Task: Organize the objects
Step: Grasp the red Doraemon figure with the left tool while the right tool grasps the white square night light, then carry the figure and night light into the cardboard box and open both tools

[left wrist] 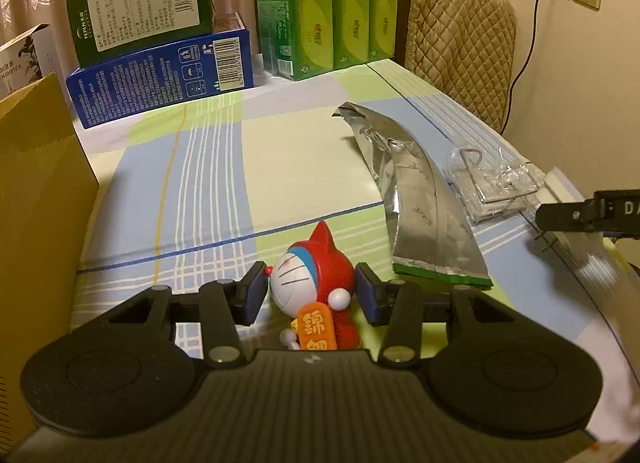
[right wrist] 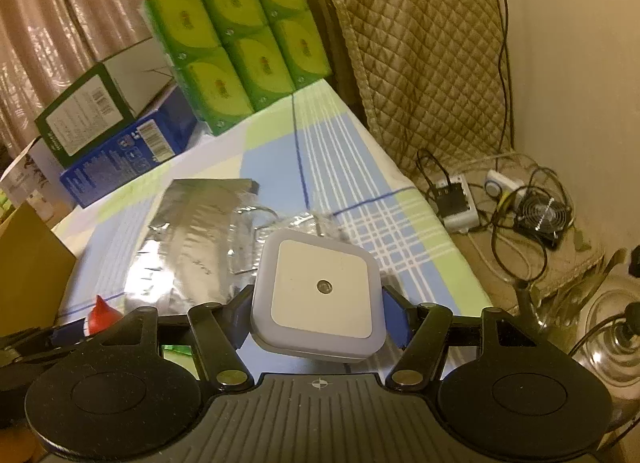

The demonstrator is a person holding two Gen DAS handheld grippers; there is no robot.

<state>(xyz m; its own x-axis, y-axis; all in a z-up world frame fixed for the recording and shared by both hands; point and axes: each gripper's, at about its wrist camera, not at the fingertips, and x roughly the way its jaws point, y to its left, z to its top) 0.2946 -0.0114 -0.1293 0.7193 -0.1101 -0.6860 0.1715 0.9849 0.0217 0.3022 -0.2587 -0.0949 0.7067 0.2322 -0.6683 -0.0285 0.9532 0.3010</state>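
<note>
A red and white cat figurine (left wrist: 316,283) with an orange plaque lies on the checked tablecloth (left wrist: 280,159) near the front edge. My left gripper (left wrist: 311,291) is around it, with both blue pads against its sides. In the right wrist view my right gripper (right wrist: 318,315) is shut on a square white night light (right wrist: 320,291), pads on its left and right edges, just above the table. One black finger of the right gripper (left wrist: 568,217) reaches in at the right edge of the left wrist view. The figurine's red tip (right wrist: 102,315) shows at the lower left.
A silver foil pouch (left wrist: 424,199) and a clear packet of wire hooks (left wrist: 496,183) lie right of the figurine. Green tissue packs (left wrist: 332,11), a blue box (left wrist: 160,83) and a dark green box (left wrist: 144,7) line the back. A cardboard box (left wrist: 40,191) stands at left, a quilt-covered chair (right wrist: 420,55) at right.
</note>
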